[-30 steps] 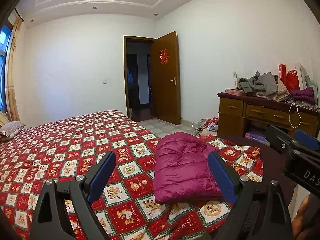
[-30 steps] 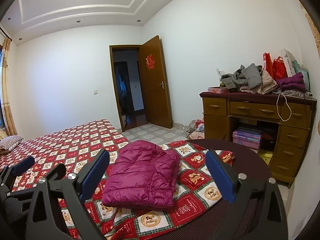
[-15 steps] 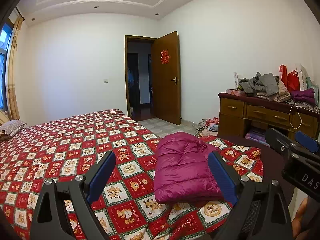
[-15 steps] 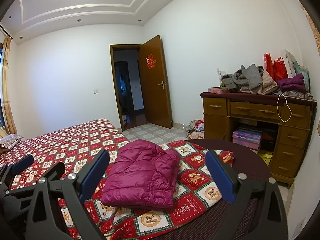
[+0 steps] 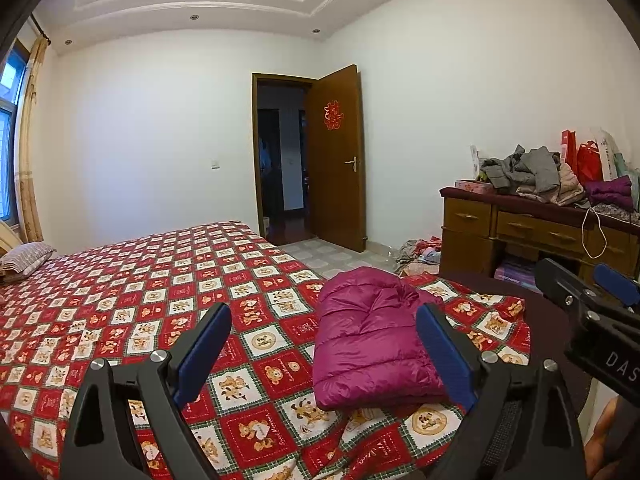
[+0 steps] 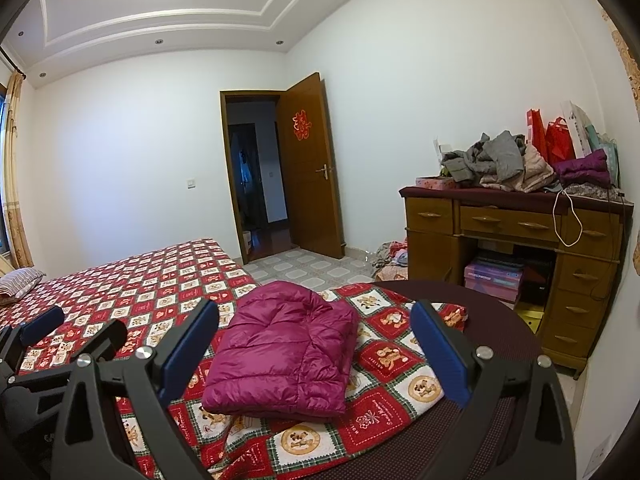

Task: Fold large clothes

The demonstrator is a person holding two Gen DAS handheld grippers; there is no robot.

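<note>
A magenta puffer jacket (image 5: 368,336) (image 6: 284,354) lies folded into a compact rectangle on the red patterned bedspread (image 5: 132,292) (image 6: 156,280), near the bed's foot corner. My left gripper (image 5: 322,316) is open, held above and in front of the jacket, nothing between its blue pads. My right gripper (image 6: 314,312) is also open and empty, hovering over the jacket from the near side. In the left wrist view the right gripper (image 5: 596,300) shows at the right edge; in the right wrist view the left gripper (image 6: 68,332) shows at the left edge.
A wooden dresser (image 6: 516,240) piled with clothes (image 6: 500,162) and red bags (image 6: 554,142) stands at the right wall. More clothes (image 6: 390,256) lie on the tiled floor. A brown door (image 6: 314,172) stands ajar. A pillow (image 5: 24,258) sits at the far left.
Both views have shifted only slightly; the jacket stays put and both grippers stay open.
</note>
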